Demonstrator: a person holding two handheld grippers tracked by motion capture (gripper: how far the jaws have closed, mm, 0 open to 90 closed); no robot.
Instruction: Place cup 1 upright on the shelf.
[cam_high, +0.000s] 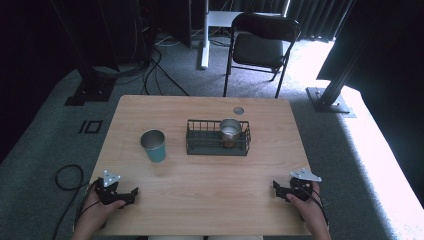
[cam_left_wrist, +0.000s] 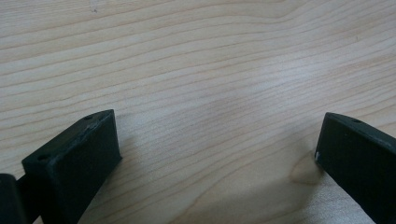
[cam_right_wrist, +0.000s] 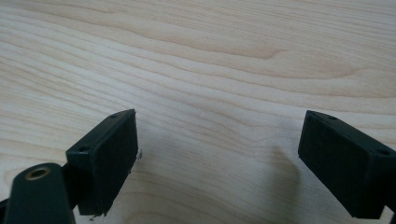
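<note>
A person's two hands rest at the near edge of a light wooden table (cam_high: 200, 107), each holding a black two-jaw gripper. At the near left corner, the left gripper (cam_high: 134, 192) lies low on the wood with its fingers (cam_left_wrist: 77, 161) spread wide apart and nothing but bare wood grain between them, as the left gripper view shows. Ahead of those fingers and slightly to their right, well apart from them, a teal cup (cam_high: 153, 145) with a metal rim stands upright on the table. Farther right, about midway between the two grippers and beyond both, sits a black wire basket (cam_high: 200, 145); a steel cup (cam_high: 230, 131) stands upright inside its right half. Just past the basket a small round grommet (cam_high: 238, 110) is set into the table's far edge. At the near right corner, the right gripper (cam_high: 275, 188) points inward, its fingers (cam_right_wrist: 105, 158) likewise spread wide over bare wood, holding nothing; the basket lies ahead and to the left of them, well apart. Behind the table a dark folding chair (cam_high: 260, 42) stands on grey carpet.
</note>
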